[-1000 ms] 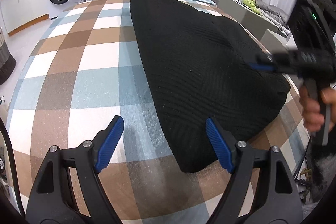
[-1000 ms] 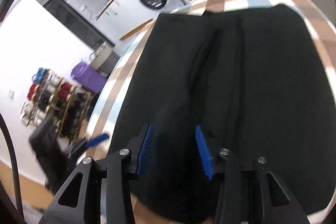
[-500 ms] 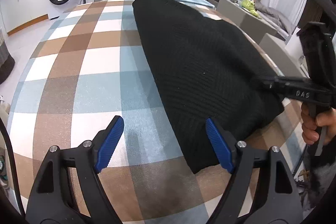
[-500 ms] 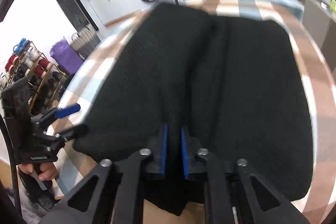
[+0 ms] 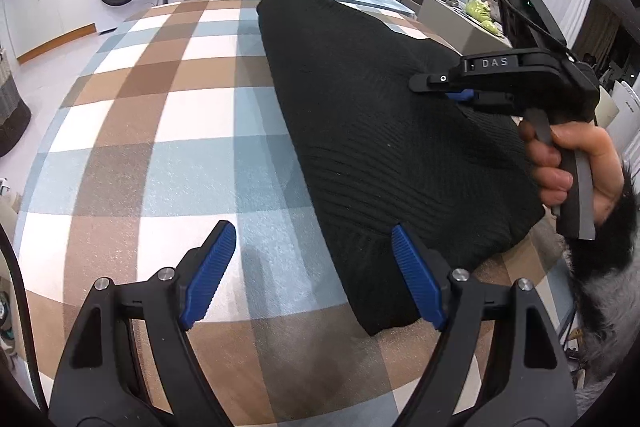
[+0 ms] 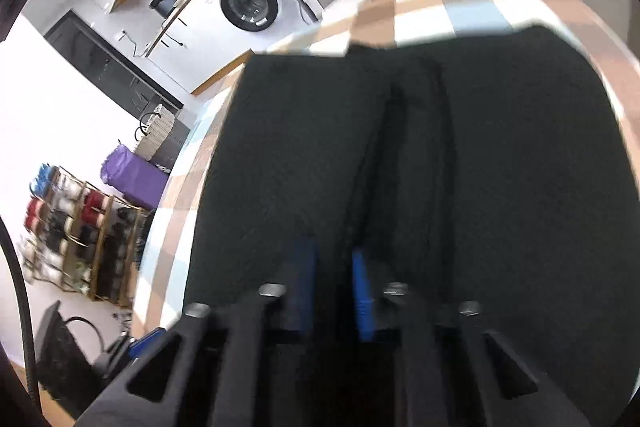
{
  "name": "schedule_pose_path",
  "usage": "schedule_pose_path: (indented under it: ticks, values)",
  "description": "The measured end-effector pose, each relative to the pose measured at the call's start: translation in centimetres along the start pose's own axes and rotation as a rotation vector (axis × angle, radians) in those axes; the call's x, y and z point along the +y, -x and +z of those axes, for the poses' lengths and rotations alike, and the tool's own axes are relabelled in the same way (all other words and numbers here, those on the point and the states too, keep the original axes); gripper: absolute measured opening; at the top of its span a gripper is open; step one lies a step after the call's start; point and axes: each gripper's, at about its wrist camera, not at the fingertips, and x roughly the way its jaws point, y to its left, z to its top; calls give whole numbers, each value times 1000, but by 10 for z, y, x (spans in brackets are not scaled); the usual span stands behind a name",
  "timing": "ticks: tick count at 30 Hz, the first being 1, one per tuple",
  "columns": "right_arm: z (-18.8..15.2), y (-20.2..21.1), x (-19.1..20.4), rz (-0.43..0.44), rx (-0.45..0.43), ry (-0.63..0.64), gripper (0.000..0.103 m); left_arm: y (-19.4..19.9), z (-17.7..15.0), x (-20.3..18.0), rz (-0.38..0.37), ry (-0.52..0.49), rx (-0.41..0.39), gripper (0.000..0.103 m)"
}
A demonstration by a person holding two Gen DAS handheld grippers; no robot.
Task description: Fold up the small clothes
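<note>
Across the checked tablecloth (image 5: 152, 131), centre-right of frame: black knit garment (image 5: 380, 131) lying flat. Right gripper (image 6: 334, 287) pinching a raised fold of it. Left gripper (image 5: 312, 279) spread wide, empty, at garment's near corner.

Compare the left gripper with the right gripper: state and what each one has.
The left gripper stands wide open, while the right gripper is shut on a raised fold of the black knit garment. The left gripper holds nothing, its right pad at the garment's near corner above the checked cloth; the right gripper sits over the garment's middle. Both have blue ribbed pads and black frames.
</note>
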Motion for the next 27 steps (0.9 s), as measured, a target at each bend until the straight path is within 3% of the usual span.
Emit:
schedule_pose_path:
  ticks: [3, 5, 7, 9, 12, 14, 17, 20, 23, 24, 27]
  values:
    - [-3, 22, 27, -80, -119, 155, 9, 1, 4, -1, -11, 1, -10, 78]
    - [-2, 20, 30, -150, -102, 203, 9, 0, 6, -3, -29, -6, -11, 78]
    - [-5, 10, 21, -166, -23, 191, 14, -4, 6, -7, -38, -18, -1, 78]
    - [-16, 4, 6, -87, 68, 115, 17, -5, 4, -11, -42, -32, 11, 78]
    - [-45, 23, -6, 83, 98, 56, 31, -2, 2, -16, -74, -35, 11, 78]
    - [-68, 41, -12, 187, 96, 13, 34, 1, 1, -21, -93, -45, 7, 78]
    - [-102, 61, -11, 202, 87, 24, 39, -1, -2, -34, -130, -79, 24, 78]
    - [-113, 70, -9, 186, 47, 59, 39, -5, -5, -47, -125, -134, 40, 78]
    - [-115, 70, -1, 134, 7, 157, 24, -6, -10, -58, -79, -207, 54, 79]
    - [-114, 68, 2, 122, 6, 183, 13, -6, -11, -59, -71, -221, 59, 80]
    - [-107, 75, 10, 107, -18, 227, 9, -4, -16, -60, -54, -236, 77, 80]
